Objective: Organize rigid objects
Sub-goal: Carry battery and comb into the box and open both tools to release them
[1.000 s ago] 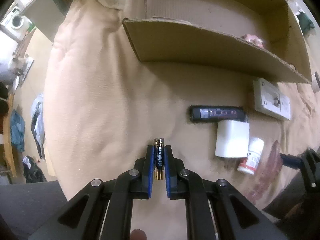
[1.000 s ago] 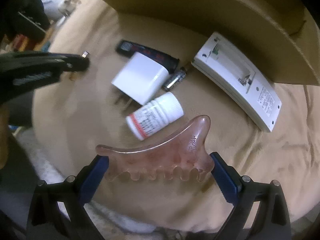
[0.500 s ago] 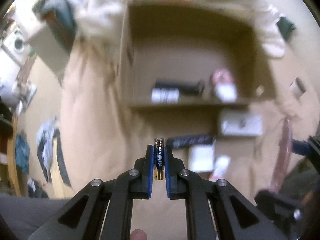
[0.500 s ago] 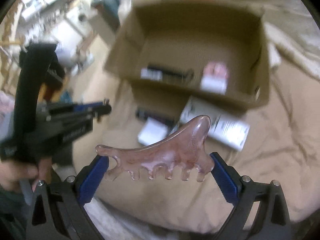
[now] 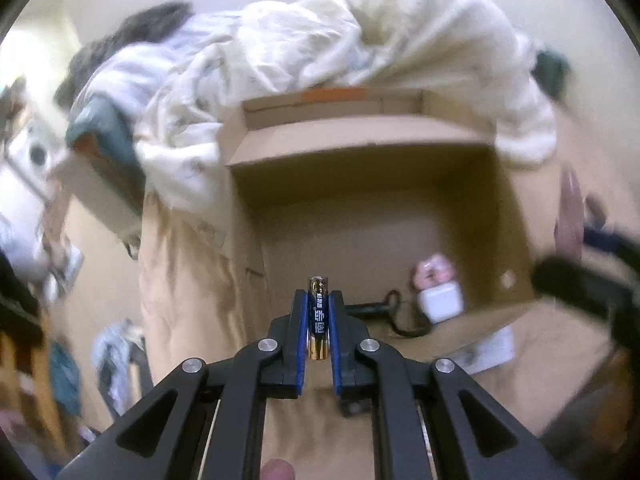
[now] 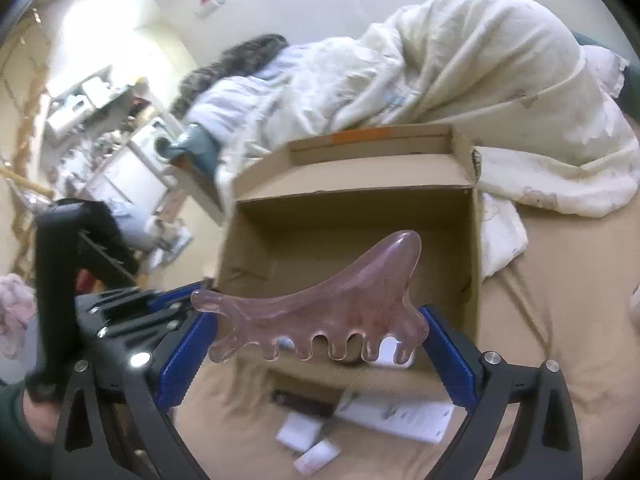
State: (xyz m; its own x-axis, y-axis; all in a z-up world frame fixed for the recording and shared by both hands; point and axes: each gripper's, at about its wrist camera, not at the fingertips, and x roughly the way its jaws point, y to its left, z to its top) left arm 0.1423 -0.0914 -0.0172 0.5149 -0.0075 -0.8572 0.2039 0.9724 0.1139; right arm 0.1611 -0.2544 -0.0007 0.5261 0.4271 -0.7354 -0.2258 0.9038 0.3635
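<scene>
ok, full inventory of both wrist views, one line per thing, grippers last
battery: 1, blue and gold, upright between the left fingers
scraping comb: 1, translucent pink, held by its ends between the right fingers
cardboard box: 1, brown, open, on the bed ahead of both grippers
white adapter: 1, white, inside the box by its near wall
pink object: 1, pink, inside the box behind the adapter; too blurred to name
remote control: 1, white, on the tan sheet in front of the box
duvet: 1, cream, heaped behind the box
left gripper: 1, black with blue fingers, shut on the battery
right gripper: 1, black with blue fingers, shut on the comb
</scene>
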